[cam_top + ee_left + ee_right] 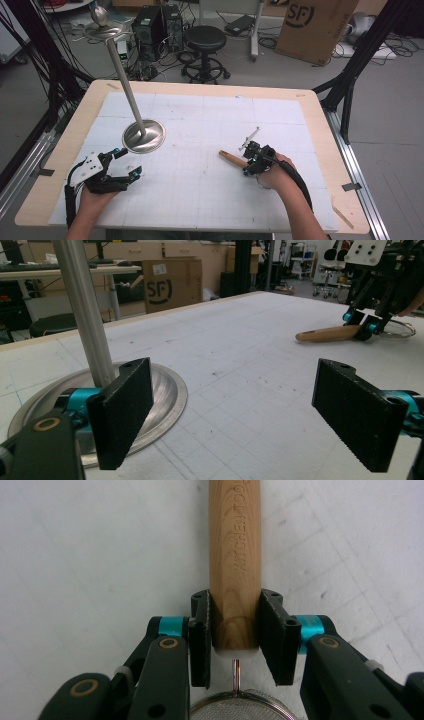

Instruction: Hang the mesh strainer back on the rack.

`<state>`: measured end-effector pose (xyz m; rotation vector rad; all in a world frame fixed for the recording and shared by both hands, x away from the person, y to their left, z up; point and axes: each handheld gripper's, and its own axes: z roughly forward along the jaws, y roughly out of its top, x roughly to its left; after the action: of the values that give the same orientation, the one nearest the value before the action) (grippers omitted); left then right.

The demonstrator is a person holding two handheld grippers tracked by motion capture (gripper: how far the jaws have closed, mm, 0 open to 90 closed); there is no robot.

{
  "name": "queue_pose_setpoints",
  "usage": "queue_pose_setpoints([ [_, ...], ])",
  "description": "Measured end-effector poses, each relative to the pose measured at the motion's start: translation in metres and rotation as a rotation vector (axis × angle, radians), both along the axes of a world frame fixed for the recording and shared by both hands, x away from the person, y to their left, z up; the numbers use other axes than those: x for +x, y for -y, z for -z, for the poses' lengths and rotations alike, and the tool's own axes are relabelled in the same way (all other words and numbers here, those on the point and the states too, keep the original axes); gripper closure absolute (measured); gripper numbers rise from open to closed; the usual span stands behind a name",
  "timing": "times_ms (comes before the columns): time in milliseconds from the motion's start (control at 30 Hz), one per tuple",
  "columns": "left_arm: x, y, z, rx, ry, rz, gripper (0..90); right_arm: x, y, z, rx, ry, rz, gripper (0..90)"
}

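Two grippers at the table: my right gripper (235, 640) has its jaws nearly closed around the wooden handle (235, 555) of a mesh strainer (235, 707) lying on the white mat (200, 200), right of centre. My left gripper (240, 410) rests wide open and empty beside the metal stand (144, 135). I judge the grip, close to the strainer's thin wire neck, could let the round handle roll or tip as I lift.

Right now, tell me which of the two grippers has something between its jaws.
The right gripper: its jaws sit on either side of the strainer's wooden handle near the mesh end. The left gripper stands wide open over bare table, beside the metal stand base.
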<state>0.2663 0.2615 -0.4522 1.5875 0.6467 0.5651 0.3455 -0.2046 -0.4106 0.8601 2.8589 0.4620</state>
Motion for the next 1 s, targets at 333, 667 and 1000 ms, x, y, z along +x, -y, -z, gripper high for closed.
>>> queue_pose_setpoints([
  [333,0.0,0.0,0.0,0.001,0.0,-0.002,17.3,-0.007,0.003,-0.032,0.269,0.116,-0.013,68.3],
  [667,0.0,0.0,0.0,0.0,-0.001,0.0,17.2,-0.009,0.002,-0.06,0.529,0.221,-0.057,68.3],
  [1000,0.0,0.0,0.0,0.0,-0.001,-0.001,17.3,0.0,-0.016,-0.094,0.646,0.265,-0.116,68.3],
])
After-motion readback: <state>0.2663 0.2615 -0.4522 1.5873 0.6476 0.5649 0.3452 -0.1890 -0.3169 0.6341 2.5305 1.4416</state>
